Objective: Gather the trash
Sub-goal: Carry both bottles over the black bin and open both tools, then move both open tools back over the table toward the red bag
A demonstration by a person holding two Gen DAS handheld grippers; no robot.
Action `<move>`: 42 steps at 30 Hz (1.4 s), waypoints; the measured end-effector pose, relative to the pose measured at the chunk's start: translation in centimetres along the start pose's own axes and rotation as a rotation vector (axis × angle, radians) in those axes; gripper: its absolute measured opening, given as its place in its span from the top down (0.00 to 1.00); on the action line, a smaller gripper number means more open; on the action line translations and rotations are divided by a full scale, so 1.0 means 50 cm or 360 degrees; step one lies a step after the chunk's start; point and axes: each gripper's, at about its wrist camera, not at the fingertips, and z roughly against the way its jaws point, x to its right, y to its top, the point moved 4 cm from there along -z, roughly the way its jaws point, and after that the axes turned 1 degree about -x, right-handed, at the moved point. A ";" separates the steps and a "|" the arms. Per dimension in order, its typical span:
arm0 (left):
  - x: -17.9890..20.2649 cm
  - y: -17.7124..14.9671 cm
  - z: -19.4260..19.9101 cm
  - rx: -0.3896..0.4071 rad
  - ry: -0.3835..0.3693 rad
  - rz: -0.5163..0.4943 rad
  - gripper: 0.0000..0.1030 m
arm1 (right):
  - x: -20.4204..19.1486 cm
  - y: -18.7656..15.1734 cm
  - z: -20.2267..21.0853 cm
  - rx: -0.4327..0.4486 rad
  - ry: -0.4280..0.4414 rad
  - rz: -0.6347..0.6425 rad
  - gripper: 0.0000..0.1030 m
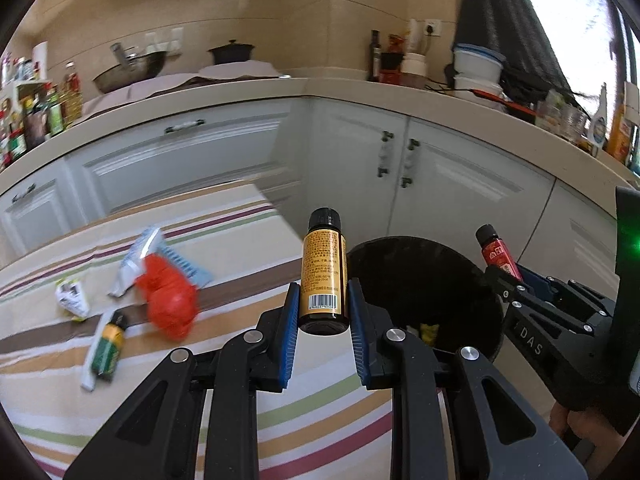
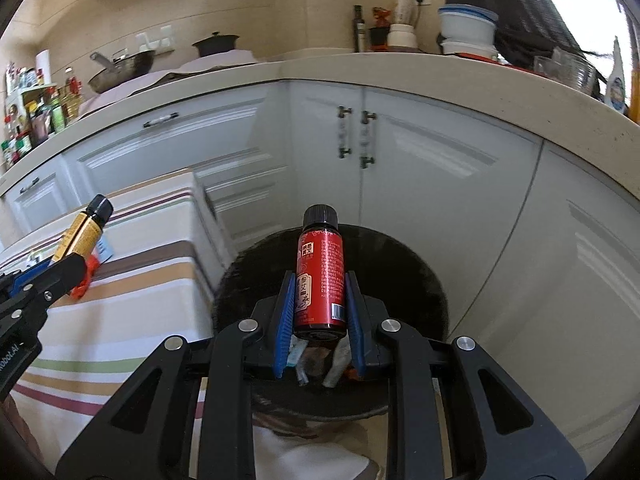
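Note:
My left gripper (image 1: 323,312) is shut on a small yellow-labelled bottle (image 1: 323,272) with a black cap, held upright above the edge of the striped table. My right gripper (image 2: 318,308) is shut on a small red-labelled bottle (image 2: 320,276), upright over the black trash bin (image 2: 400,272). In the left wrist view the bin (image 1: 424,280) stands beside the table, and the red bottle (image 1: 498,252) shows at the right. In the right wrist view the yellow bottle (image 2: 82,232) shows at the left. Scraps lie in the bin's bottom.
On the striped tablecloth (image 1: 240,240) lie a crumpled red wrapper (image 1: 170,300), a white and blue packet (image 1: 140,260), a green bottle (image 1: 108,346) and a small white wrapper (image 1: 72,298). White cabinets (image 1: 440,176) and a crowded counter stand behind.

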 end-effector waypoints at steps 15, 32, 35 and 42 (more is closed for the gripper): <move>0.096 0.026 -0.118 -0.0087 -0.0046 -0.0138 0.76 | 0.079 0.012 -0.066 -0.0019 -0.0046 -0.0075 0.78; 0.079 0.033 -0.145 -0.0117 -0.0018 -0.0077 0.54 | 0.092 0.015 -0.109 -0.0043 -0.0050 -0.0118 0.61; 0.059 0.040 -0.123 -0.0093 0.0001 -0.0049 0.54 | 0.077 0.025 -0.094 -0.0022 -0.0027 -0.0107 0.61; -0.039 0.032 -0.057 -0.0060 0.0130 0.0053 0.51 | -0.011 0.046 -0.069 0.0010 0.0095 -0.0032 0.59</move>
